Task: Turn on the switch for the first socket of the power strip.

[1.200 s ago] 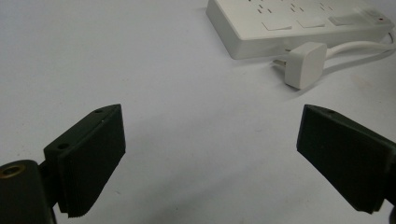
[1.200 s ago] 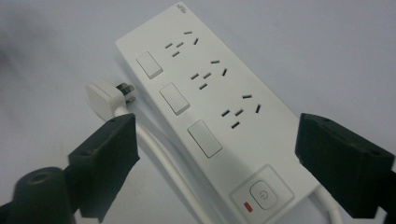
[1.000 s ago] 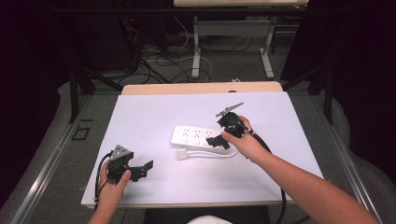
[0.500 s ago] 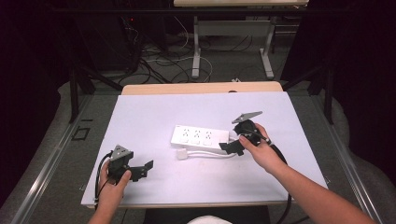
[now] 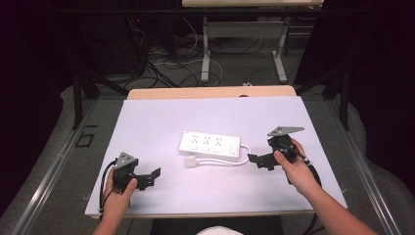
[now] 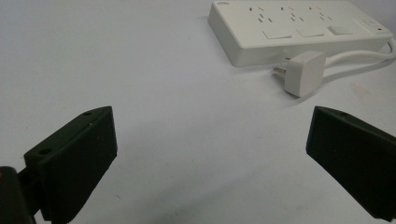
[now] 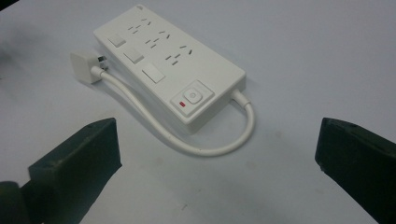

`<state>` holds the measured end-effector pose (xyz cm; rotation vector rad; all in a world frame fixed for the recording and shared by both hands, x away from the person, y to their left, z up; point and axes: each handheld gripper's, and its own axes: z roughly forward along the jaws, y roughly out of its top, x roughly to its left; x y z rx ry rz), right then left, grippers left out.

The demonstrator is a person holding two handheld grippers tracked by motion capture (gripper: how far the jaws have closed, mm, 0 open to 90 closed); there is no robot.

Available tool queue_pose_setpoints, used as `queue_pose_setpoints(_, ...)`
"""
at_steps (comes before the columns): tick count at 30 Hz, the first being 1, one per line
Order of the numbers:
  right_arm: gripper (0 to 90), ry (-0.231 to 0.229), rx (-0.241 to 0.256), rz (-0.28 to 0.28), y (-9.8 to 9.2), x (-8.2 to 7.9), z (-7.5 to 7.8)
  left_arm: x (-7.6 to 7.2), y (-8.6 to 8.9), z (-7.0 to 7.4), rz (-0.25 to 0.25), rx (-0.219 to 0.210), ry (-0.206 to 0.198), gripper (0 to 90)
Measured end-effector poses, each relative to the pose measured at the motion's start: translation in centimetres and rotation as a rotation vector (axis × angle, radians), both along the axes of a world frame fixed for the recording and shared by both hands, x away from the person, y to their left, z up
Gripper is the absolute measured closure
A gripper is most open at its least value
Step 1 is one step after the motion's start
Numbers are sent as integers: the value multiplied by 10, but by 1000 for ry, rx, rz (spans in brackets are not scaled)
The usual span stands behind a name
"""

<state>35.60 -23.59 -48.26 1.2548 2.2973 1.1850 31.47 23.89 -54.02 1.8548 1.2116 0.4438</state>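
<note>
At the near edge of the white worktop [image 5: 161,117], the left tongs [image 5: 152,177] are held low in the person's left hand [image 5: 119,192], a grey three-cornered plate seen on top of them. Their jaws are spread wide and nothing is gripped between them — in the left gripper view only bare worktop is seen in the gap. A black cable is seen trailing from them toward the near edge.

A little farther in, on the right side, the right tongs [image 5: 254,160] are held in the right hand [image 5: 296,169], with the jaws pointed toward the middle of the worktop. These jaws are likewise set wide apart and nothing is held; they are kept just beside the switch end of the power strip, not touching it.

The white power strip [image 5: 209,144] is laid flat near the middle of the worktop, between the two tongs and nearer the right ones. Three socket groups and three flat switches are seen on its face, and a round button with a small red mark at the end nearest the right tongs [image 7: 219,154]. Its short white cord [image 5: 222,162] is looped from that end back along the near side — and is ended in a white plug [image 5: 191,161] lying on the worktop just beside the strip.

Beyond the worktop, a wooden edge, table legs and tangled cables on the floor are seen.
</note>
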Motion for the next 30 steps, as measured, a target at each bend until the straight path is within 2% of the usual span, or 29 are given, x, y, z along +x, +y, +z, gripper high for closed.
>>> queue_pose_setpoints(2,0,-5,16,-10,-9,-2,-2,0,1,1,-13,4,15,4)
queue_pose_setpoints(8,0,-19,41,-82,-35,-10,-8,-1,1,1,-4,6,5,3)
queue_pose_setpoints(10,0,-34,30,-100,-44,-12,-12,-1,1,1,-7,10,3,3)
queue_pose_setpoints(14,0,-34,40,-145,-59,-18,-20,0,1,0,-14,9,3,3)
queue_pose_setpoints(19,8,-32,59,-205,-72,-24,-31,0,1,0,-8,5,-1,3)
queue_pose_setpoints(24,30,-54,50,-264,-85,-28,-41,0,2,0,-6,7,3,3)
queue_pose_setpoints(30,33,-57,61,-317,-98,-27,-50,0,1,-1,0,2,5,3)
